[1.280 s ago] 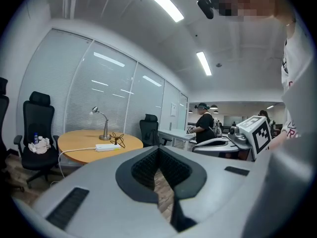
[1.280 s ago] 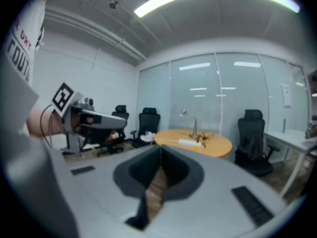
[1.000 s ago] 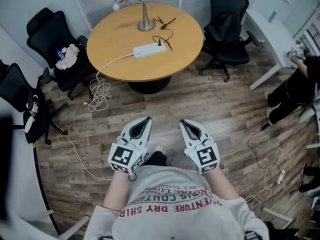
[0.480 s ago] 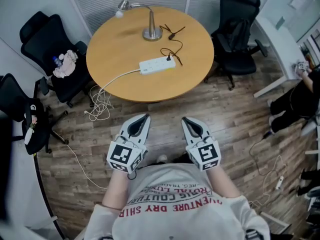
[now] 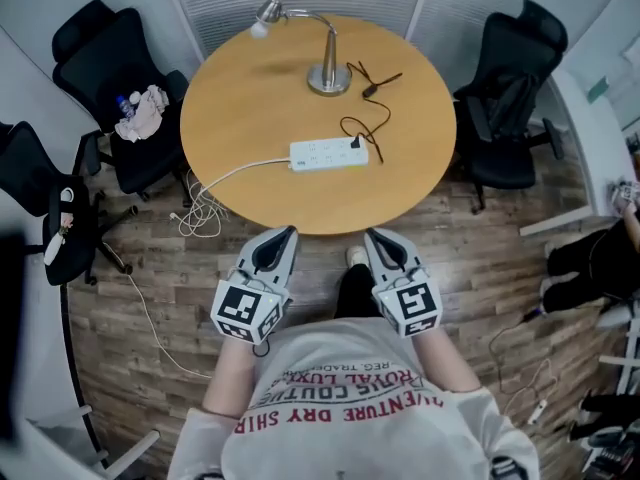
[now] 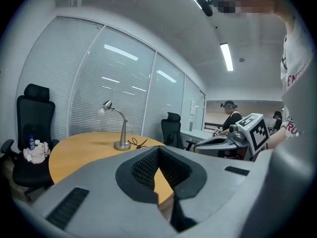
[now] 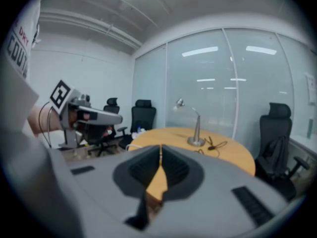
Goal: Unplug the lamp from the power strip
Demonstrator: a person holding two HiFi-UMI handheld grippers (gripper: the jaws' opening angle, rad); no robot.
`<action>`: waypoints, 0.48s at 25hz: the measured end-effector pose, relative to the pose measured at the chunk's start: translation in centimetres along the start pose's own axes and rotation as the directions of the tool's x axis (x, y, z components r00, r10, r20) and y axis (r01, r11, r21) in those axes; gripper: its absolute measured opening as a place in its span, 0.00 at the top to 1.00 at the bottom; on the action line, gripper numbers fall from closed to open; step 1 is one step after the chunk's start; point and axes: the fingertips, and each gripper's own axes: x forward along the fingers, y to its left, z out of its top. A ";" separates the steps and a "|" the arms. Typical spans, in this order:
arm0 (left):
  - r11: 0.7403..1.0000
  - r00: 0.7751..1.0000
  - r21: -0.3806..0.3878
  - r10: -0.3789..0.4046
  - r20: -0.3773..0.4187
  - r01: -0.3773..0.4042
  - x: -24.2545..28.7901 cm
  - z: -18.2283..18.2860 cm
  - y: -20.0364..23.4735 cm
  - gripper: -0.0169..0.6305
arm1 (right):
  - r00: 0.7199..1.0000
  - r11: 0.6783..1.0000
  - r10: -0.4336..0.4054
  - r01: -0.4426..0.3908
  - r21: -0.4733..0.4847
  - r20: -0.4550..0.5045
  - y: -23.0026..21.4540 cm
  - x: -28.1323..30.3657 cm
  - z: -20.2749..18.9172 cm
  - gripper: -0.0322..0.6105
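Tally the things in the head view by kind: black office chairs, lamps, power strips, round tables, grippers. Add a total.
Black office chairs: 3
Lamp: 1
Power strip: 1
Round table: 1
Grippers, left gripper and right gripper: 2
Total: 8

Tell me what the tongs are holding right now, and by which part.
Nothing. The left tongs and right tongs are shut and empty, short of the table; the plug sits in the power strip.
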 end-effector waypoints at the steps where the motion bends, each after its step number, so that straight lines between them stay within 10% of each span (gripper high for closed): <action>1: 1.000 1.000 -0.010 0.017 0.001 -0.017 1.1 0.1 0.5 0.93 | 1.000 1.000 0.015 -0.015 -0.004 0.001 -1.2 0.9 0.2 0.90; 12: 0.972 0.974 -0.062 0.225 -0.009 -0.225 13.6 3.4 5.9 0.93 | 0.981 0.980 0.193 -0.194 -0.052 -0.022 -14.7 11.5 3.4 0.90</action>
